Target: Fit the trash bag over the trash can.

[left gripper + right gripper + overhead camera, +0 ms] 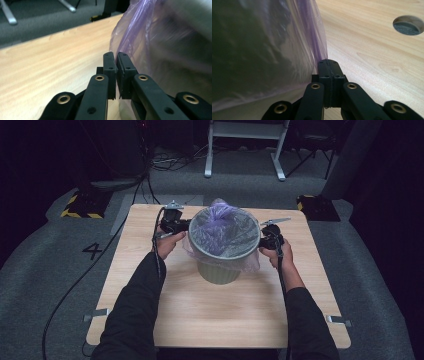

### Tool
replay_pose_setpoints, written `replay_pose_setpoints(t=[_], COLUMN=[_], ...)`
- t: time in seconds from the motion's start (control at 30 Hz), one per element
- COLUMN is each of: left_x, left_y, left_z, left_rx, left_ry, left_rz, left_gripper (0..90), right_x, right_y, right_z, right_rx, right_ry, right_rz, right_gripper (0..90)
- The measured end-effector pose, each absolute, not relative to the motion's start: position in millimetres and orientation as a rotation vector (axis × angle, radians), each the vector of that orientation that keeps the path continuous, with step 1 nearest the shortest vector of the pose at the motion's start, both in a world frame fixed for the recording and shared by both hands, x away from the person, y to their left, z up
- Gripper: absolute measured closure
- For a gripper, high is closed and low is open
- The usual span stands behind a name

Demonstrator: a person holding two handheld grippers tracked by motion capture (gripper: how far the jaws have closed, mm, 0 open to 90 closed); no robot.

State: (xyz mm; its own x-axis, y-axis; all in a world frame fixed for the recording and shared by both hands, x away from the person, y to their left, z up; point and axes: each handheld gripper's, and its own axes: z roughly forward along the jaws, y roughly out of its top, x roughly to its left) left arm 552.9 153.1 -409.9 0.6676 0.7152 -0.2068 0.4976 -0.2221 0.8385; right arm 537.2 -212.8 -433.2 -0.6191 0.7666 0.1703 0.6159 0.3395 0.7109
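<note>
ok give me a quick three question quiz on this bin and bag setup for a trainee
1. True or false: the purple bag is stretched over the rim of the green bin.
2. What does the right gripper have between its jaws? A) the bin's rim B) the bag's film C) nothing
3. Where do the two grippers sit relative to the bin on the wooden table?

Key
1. True; the film hangs down outside the rim.
2. B; its jaws are shut on a fold of film.
3. On opposite sides: the left gripper at the bin's left, the right gripper at its right.
</note>
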Motion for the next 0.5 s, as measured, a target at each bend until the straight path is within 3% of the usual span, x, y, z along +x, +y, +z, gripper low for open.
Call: replay_pose_setpoints(t=[0.1,0.17,0.23,0.33,0.4,0.5], left_x=[551,546,537,521,510,498], left_y=[160,169,178,190,202,216], left_z=[-416,-416,-414,-412,-411,-409], left_rx=[1.894,1.858,1.838,1.836,1.835,1.827], left_ry=[0.984,0.982,0.941,0.893,0.863,0.836], left_rz=[0.282,0.264,0.285,0.319,0.334,0.329], left_gripper=[83.7,73.0,72.7,57.9,55.5,44.1], right_x=[535,532,527,518,511,504], right_y=[-216,-221,-227,-238,-246,-257], right_z=[-439,-440,-438,-432,-428,-422], right_rx=[1.275,1.275,1.272,1.254,1.229,1.212], right_ry=[2.412,2.386,2.361,2.294,2.256,2.217], right_rz=[1.134,1.145,1.175,1.213,1.206,1.229], right_gripper=[90.0,85.1,83.9,70.7,63.0,49.4])
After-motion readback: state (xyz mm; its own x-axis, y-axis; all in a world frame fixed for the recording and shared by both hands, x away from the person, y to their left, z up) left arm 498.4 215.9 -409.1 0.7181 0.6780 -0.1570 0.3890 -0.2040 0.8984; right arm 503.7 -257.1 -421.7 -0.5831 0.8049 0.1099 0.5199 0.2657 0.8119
